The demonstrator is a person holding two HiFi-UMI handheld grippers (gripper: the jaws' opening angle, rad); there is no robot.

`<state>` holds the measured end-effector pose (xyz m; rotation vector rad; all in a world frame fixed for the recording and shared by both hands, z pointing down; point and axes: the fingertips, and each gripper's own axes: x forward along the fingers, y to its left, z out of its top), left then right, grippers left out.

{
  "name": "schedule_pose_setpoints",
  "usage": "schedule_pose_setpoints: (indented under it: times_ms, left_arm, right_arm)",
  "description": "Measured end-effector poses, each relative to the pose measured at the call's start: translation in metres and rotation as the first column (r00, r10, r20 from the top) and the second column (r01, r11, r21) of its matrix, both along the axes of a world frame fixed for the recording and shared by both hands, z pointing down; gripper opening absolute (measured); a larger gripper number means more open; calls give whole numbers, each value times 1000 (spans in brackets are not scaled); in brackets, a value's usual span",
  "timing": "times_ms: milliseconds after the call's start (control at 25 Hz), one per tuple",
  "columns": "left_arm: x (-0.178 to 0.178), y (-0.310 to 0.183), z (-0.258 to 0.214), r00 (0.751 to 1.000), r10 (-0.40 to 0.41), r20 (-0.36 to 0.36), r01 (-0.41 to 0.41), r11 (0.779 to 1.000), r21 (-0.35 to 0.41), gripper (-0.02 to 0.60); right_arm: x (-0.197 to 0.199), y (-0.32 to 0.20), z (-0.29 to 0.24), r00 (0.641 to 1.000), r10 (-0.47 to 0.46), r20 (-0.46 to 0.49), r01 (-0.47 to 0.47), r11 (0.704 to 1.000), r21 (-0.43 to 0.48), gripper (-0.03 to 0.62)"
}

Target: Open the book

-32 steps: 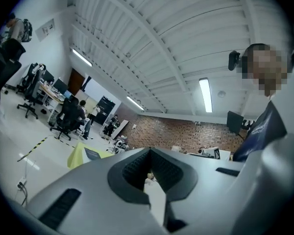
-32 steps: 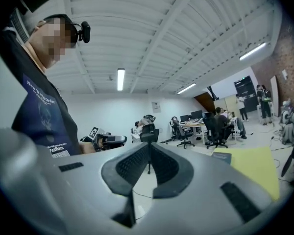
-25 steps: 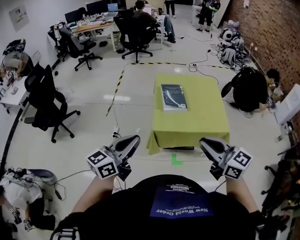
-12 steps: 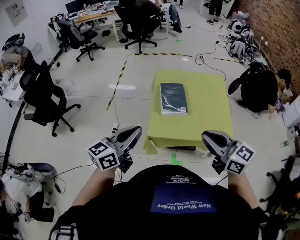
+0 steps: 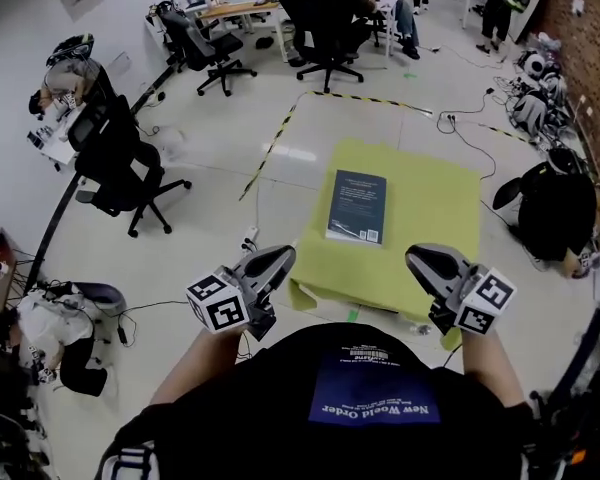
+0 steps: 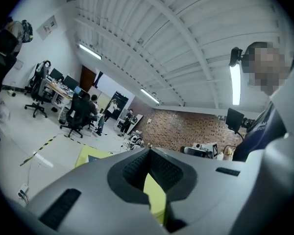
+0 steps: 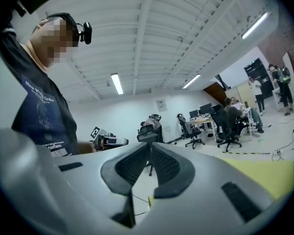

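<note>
the book [image 5: 358,206] lies shut and flat on the yellow-clothed surface [image 5: 435,203], at about 12 o'clock from the person and on the left half of the cloth, well apart from both claws. it looks like a dark, fairly thick volume, so probably stiff-covered, moderately heavy and unlikely to slide much on cloth. the smooth cover gives little to pinch from above. the best hold is likely the free long edge of the cover, lifted with one tip while the other claw pins the block. which long side is the spine cannot be told from here. the left claw [image 5: 280,259] and the right claw [image 5: 421,259] are both pressed together with nothing between them, held level near the surface's near edge. only the head view shows the whole book and the gap to it. the left gripper view catches just a strip of cloth past its jaws. the right gripper view shows cloth at 4 o'clock and the other claw, but no book.
</note>
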<state>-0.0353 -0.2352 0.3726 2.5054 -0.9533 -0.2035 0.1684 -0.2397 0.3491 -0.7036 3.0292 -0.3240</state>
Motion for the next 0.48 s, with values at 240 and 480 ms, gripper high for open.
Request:
schedule_pose_setpoints:
  times_ms: [240, 480]
  left_arm:
    - [-9, -40, 31, 1000, -4, -21, 3, 998, -57, 6]
    - [-26, -104, 60, 994, 60, -94, -70, 992, -105, 6]
  right_arm:
    - [-20, -40, 26, 998, -34, -46, 33, 999, -39, 6]
    - [-59, -89, 35, 983, -30, -179, 21, 998, -54, 12]
